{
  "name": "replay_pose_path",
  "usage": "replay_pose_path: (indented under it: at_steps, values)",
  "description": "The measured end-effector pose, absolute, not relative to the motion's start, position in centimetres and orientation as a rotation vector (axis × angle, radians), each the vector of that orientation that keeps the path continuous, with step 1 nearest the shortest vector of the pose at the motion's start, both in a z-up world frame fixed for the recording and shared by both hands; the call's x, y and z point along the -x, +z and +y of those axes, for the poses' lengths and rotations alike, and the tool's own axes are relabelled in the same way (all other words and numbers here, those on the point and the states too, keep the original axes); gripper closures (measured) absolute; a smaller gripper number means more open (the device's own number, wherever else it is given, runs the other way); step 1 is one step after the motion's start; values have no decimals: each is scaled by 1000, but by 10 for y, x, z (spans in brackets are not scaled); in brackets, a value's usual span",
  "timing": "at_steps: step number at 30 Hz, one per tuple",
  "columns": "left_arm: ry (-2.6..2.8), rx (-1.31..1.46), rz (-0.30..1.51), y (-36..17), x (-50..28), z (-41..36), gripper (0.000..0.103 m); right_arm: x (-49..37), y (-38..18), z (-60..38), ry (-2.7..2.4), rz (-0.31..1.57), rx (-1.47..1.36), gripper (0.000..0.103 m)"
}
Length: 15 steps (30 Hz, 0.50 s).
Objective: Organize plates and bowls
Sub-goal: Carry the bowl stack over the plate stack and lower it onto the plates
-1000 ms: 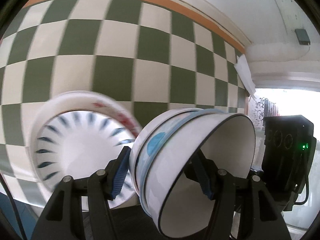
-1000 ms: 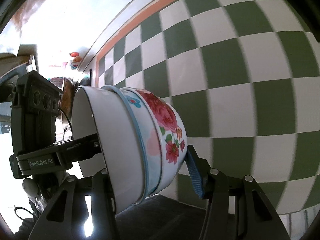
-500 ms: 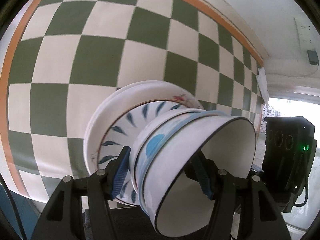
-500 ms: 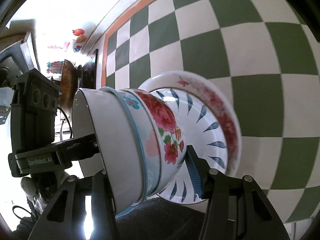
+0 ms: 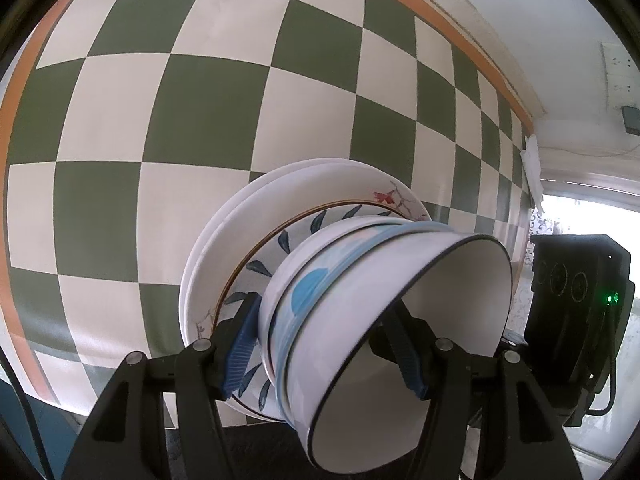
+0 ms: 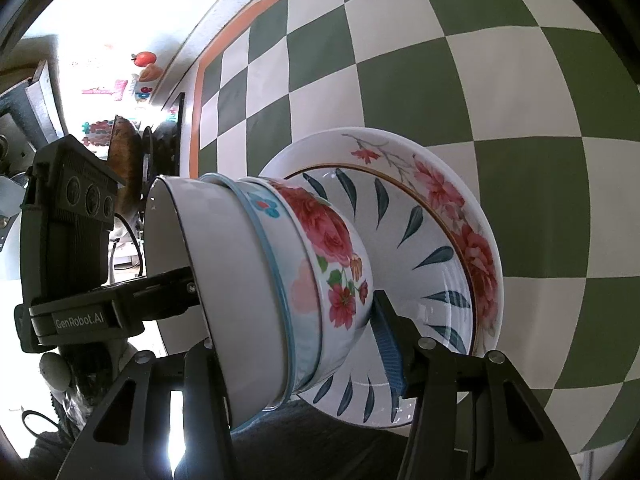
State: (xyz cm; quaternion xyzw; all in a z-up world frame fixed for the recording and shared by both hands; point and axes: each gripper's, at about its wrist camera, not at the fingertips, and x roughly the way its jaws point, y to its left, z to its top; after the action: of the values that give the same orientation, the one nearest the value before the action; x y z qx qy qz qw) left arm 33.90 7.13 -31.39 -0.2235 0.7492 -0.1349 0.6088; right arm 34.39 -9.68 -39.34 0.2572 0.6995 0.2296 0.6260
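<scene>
Where checkered cloth point(image 5: 200, 128) fills both views, green and cream squares, orange border point(image 5: 440, 16) along far edge; plenty of bare cloth on all sides of plate stack, edge of table close below near rim in left view.

Plate stack point(image 6: 460, 216) lying on cloth: floral-rimmed plate beneath, blue-leaf plate point(image 5: 276, 248) on top. Near rims cut off behind fingers.

Bowl stack point(image 5: 400, 320) of three nested, tipped on its side, gripped from both sides at once: white black-rimmed bowl innermost, blue-banded bowl point(image 6: 276, 280) in middle, rose-patterned bowl point(image 6: 336, 248) outermost. Base of rose bowl just at or over leaf plate; contact not resolvable.

Left gripper point(image 5: 332, 344) about half wide, clamped across bowl wall: one blue pad outside, other finger inside the white bowl.

Right gripper point(image 6: 296, 344) likewise half wide, closed on same stack; inner finger hidden behind rim, blue pad against rose bowl.

Background beyond cloth overexposed, shelf clutter unreadable.
</scene>
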Motion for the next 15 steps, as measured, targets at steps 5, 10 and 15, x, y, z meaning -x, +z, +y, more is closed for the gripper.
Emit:
replay_pose_path:
  at_steps: [5,10,15]
  values:
    - [-322,523,1738,-316,-339,66,45,-343,-392,-103,516,1611,-584,49]
    - [-332,515,1743,-316,-341,63,45,-342,-391,-109,507,1611,-589,49]
    - [-328,497,1748,-316,-341,61,45,-340,-394,-113,511,1610,-613,49]
